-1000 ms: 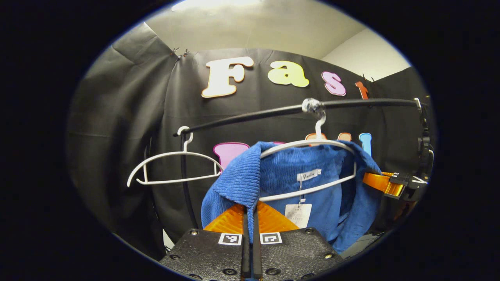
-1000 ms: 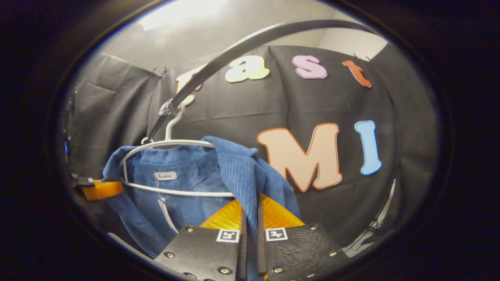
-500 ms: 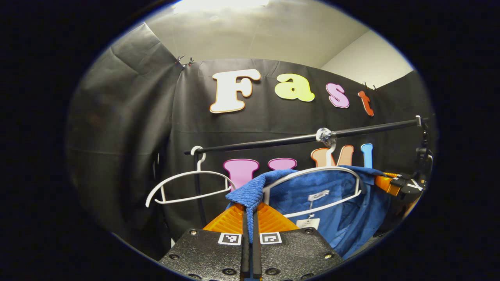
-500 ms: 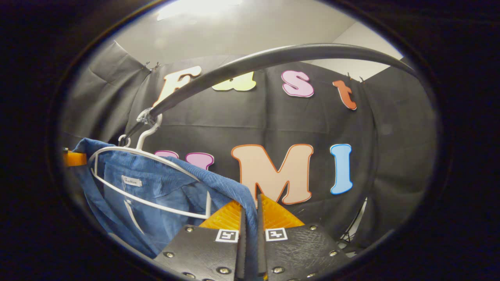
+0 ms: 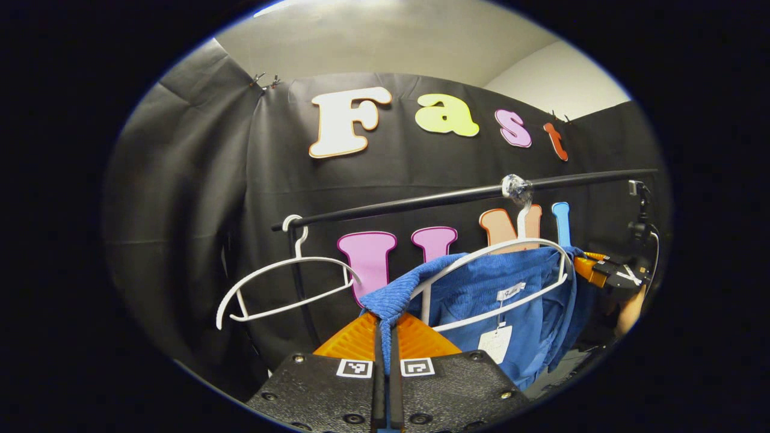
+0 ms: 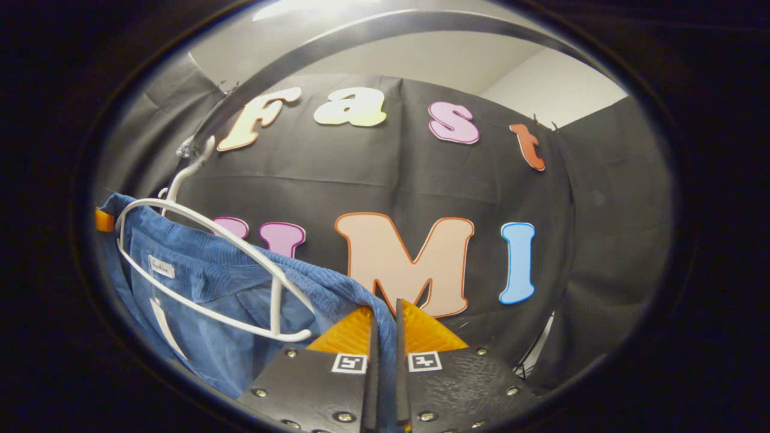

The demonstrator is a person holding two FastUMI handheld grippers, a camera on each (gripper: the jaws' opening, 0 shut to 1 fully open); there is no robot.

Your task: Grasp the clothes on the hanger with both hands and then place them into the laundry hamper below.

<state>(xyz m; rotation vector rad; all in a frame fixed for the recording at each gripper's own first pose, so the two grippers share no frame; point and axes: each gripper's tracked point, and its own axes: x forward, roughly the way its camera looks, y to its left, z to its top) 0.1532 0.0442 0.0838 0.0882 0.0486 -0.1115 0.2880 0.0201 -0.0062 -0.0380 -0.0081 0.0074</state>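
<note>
Both grippers, left gripper (image 5: 385,328) and right gripper (image 6: 385,325), have fingers closed on the blue garment (image 5: 511,300). Garment remains draped over the white hanger (image 5: 499,282) on the rail (image 5: 421,201). Removal and hamper placement outstanding.

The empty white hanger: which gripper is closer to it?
Left. The left gripper pinches the blue shirt just beside the empty hanger; the right gripper holds the shirt's far side.

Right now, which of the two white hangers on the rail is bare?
The left-hand white hanger, near the rail's end, is bare. The other hanger has the blue garment draped on it, pinched by both grippers.
</note>
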